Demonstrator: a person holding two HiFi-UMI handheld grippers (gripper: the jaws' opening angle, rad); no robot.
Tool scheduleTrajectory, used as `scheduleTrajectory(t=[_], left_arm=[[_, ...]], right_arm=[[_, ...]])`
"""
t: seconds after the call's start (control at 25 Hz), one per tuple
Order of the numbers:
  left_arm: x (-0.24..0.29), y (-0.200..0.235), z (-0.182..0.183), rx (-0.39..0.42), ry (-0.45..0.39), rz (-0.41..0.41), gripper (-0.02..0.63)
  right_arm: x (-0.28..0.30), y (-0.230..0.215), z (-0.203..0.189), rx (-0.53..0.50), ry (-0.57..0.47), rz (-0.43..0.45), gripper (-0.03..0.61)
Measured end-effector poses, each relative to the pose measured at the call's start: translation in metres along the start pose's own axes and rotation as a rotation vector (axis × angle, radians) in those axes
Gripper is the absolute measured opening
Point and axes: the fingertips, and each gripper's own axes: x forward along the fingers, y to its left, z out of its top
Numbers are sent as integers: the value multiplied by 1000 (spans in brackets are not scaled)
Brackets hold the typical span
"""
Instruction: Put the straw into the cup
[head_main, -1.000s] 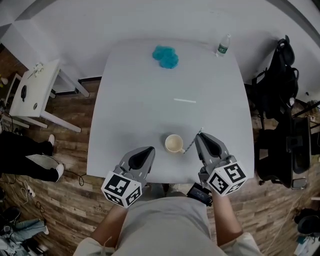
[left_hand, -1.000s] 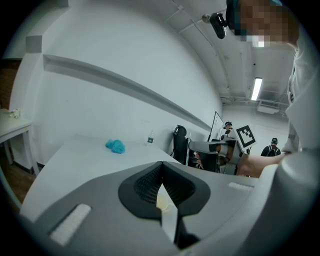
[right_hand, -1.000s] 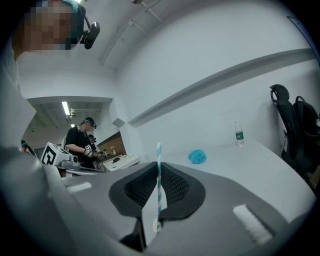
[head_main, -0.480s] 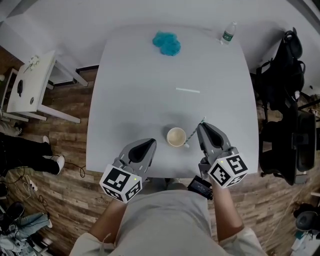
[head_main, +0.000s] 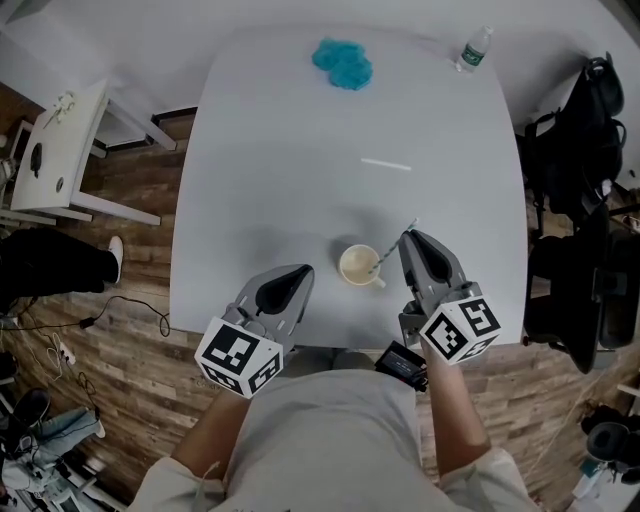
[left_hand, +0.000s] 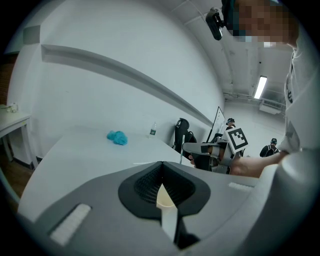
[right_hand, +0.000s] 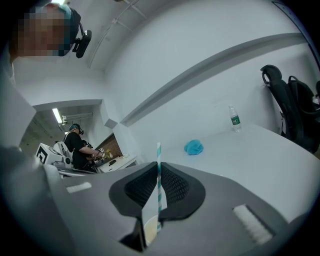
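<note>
A cream cup (head_main: 357, 265) stands near the table's front edge, its handle pointing toward my right gripper. That right gripper (head_main: 409, 238) is shut on a teal-and-white striped straw (head_main: 392, 247), which slants down to the left with its lower end inside the cup's mouth. In the right gripper view the straw (right_hand: 158, 187) stands upright between the jaws above the cup (right_hand: 149, 230). My left gripper (head_main: 304, 271) is shut and holds nothing, just left of the cup. Through its jaws the cup (left_hand: 164, 198) shows close ahead.
A second straw (head_main: 386, 164) lies flat on the white table (head_main: 260, 170) beyond the cup. A blue cloth (head_main: 342, 60) and a water bottle (head_main: 475, 48) sit at the far edge. Black bags (head_main: 580, 150) hang right of the table, and a small white table (head_main: 55, 150) stands left.
My right gripper has moved left with the straw, whose lower end has gone from beside the cup into its mouth. The left gripper has stayed put.
</note>
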Motion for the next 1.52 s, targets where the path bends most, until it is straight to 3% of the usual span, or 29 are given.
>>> scheduleTrajectory(t=[0.84,1.52], left_arm=[[3,21,-19,-26,55,15,18],[9,31,-28,-47,70,14,18]], right_arm=[[35,-13,-58,53,78,15,31],[48,-21,-81,59,123,2,31]])
